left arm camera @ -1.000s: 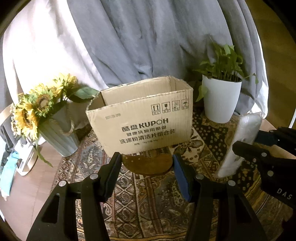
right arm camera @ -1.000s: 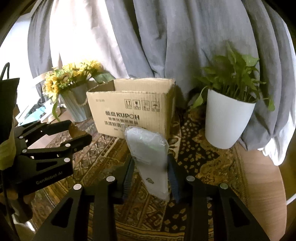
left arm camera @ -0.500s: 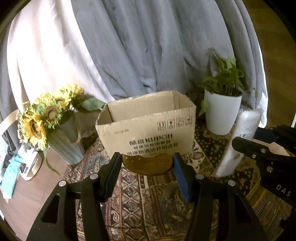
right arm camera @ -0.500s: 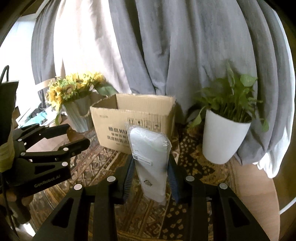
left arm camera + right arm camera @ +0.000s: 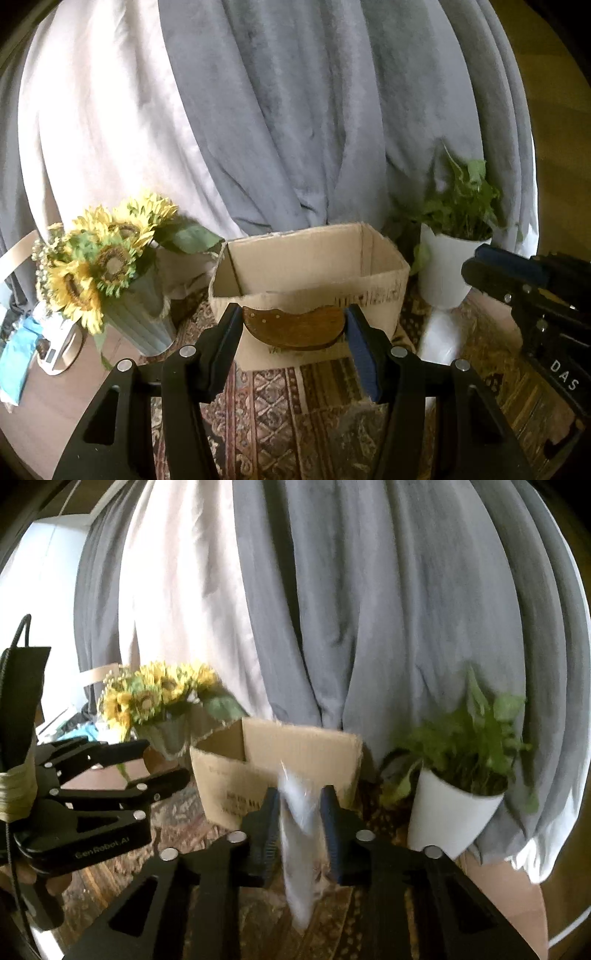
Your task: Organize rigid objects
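While "GenRobot.AI" marks the left hand-held gripper (image 5: 162,760) clamping wood (image 5: 293,328) — right hand-held gripper (image 5: 297,808) pinches a packet (image 5: 299,849).

Left gripper (image 5: 294,323) is up at box-rim height, jaws about half apart, both pads pressed on the ends of a brown wooden piece (image 5: 293,328) held crosswise between them. From the other camera its black frame juts in from the left, pointing right. Right gripper (image 5: 298,805) has its jaws drawn in narrow, clamped on a clear plastic-wrapped packet (image 5: 299,843) that stands upright and blurred between the blue pads. In the left view its black fingers reach in from the right edge.
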Motion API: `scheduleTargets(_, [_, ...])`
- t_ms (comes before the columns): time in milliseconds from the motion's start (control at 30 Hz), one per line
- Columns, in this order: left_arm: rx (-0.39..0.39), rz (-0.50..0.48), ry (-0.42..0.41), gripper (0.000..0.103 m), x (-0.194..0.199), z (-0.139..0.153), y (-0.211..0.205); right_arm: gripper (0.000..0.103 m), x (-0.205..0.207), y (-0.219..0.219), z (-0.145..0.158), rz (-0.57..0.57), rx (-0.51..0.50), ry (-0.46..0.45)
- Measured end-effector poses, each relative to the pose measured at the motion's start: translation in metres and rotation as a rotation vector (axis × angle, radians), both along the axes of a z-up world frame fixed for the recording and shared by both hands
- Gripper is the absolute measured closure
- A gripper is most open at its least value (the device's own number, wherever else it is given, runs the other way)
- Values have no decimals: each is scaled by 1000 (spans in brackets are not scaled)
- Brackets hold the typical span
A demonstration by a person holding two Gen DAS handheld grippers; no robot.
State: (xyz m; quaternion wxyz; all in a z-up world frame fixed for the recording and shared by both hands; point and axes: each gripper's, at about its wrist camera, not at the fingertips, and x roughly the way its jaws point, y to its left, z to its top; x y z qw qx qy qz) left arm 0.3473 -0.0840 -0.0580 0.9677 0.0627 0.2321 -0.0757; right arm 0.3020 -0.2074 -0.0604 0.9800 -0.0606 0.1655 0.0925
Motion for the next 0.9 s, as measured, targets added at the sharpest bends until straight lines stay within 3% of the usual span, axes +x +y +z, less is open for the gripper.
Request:
scheduleTargets(100, [-5, 7, -8, 47, 13, 7, 3, 94, 12, 8, 7, 11, -16, -16])
scheduleTargets(300, [28, 17, -55, 47, 13, 9, 1, 94, 26, 4, 6, 5, 18, 8])
scheduleTargets(567, [24, 59, -33, 47, 7, -1, 15, 94, 38, 12, -12, 51, 12, 89])
scheduleTargets(733, [31, 113, -25, 47, -3, -11, 25, 85, 43, 19, -22, 93, 5, 118])
scheduleTargets(800, [27, 132, -8, 47, -6, -17, 28, 74, 47, 21, -27, 117, -7, 136])
scheduleTargets(900, [8, 161, 28, 47, -8, -28, 33, 70, 51, 25, -35, 157, -34, 159])
